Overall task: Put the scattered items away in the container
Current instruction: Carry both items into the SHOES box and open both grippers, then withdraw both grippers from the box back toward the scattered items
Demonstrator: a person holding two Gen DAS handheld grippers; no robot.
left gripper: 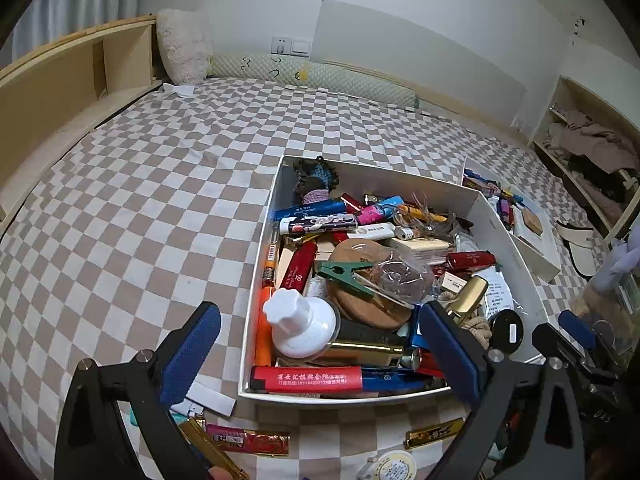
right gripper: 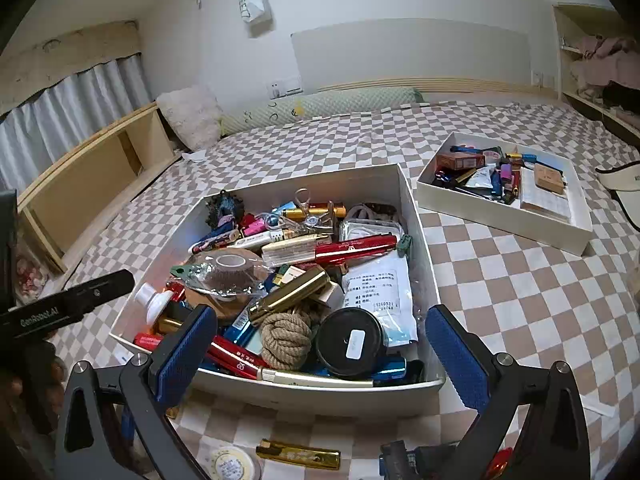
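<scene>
**Inspector:** Two white boxes noted on the checkered bed [right gripper: 500, 280]. Where does the container sit?

**Assistant:** The large white container [right gripper: 420, 248] sits on the bedspread directly ahead of both tools. It is heaped full: a black round tin [right gripper: 349, 342], a knotted rope ball [right gripper: 285, 337], a gold cylinder [right gripper: 290, 294], a printed white pouch [right gripper: 378, 288], a white pump cap [left gripper: 298, 328], a green clothespin [left gripper: 347, 276] and a red lighter with white print [left gripper: 308, 379] along the container's near wall.

**Inspector:** Items outside the container?

**Assistant:** On the bed just in front of its near wall: a flat gold bar [right gripper: 298, 454], a round white tin [right gripper: 230, 464], a red-and-gold wrapper [left gripper: 248, 438] and a white slip [left gripper: 210, 398] by the container's near left corner.

**Inspector:** Tool condition?

**Assistant:** Left tool [left gripper: 320, 346] spread wide, blue pads apart, nothing between them; it hangs over the container's near left edge. Right tool [right gripper: 322, 350] likewise spread and holding nothing, above the container's near wall.

**Inspector:** Beyond the container?

**Assistant:** A smaller white tray [right gripper: 504, 216] of mixed items lies behind and right of the container, apart from it. A fluffy pillow [right gripper: 192, 116] and a long bolster [right gripper: 320, 106] lie at the wall, far behind the container.
</scene>
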